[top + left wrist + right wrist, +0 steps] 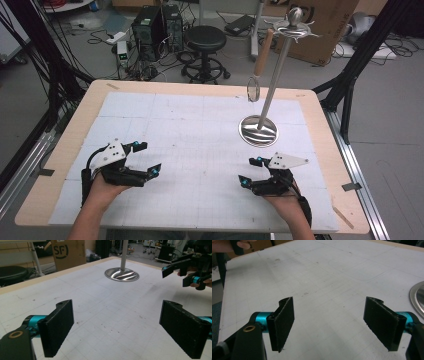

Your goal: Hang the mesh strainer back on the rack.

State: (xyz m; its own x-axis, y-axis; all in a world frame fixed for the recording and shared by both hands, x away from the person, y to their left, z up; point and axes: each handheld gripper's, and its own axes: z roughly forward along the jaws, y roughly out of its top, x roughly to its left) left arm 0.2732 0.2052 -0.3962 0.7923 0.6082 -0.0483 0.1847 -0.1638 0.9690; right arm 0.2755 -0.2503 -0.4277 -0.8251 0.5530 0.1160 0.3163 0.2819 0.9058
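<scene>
While held low over the near edge of the white mat point(200, 145), left gripper point(148, 159) and right gripper point(251, 171) both with jaws spread wide apart, nothing between them. Left gripper point(116, 327) near the mat's left side, right gripper point(328, 323) near its right, well apart from each other, tips pointed inward. Bare gridded mat, lightly scuffed, between and ahead of the jaws. Farther on, right of centre, a round shiny metal base point(258, 131) flat on the mat, carrying a slim upright pole point(274, 80) topped by a ball and hook arms. Hung from one arm, a wooden-handled utensil point(262, 55) with a wire loop at its lower end, clear of the table point(320, 125). Beyond the table, a black stool point(205, 40), computer towers point(157, 25), cardboard box point(330, 25).
</scene>
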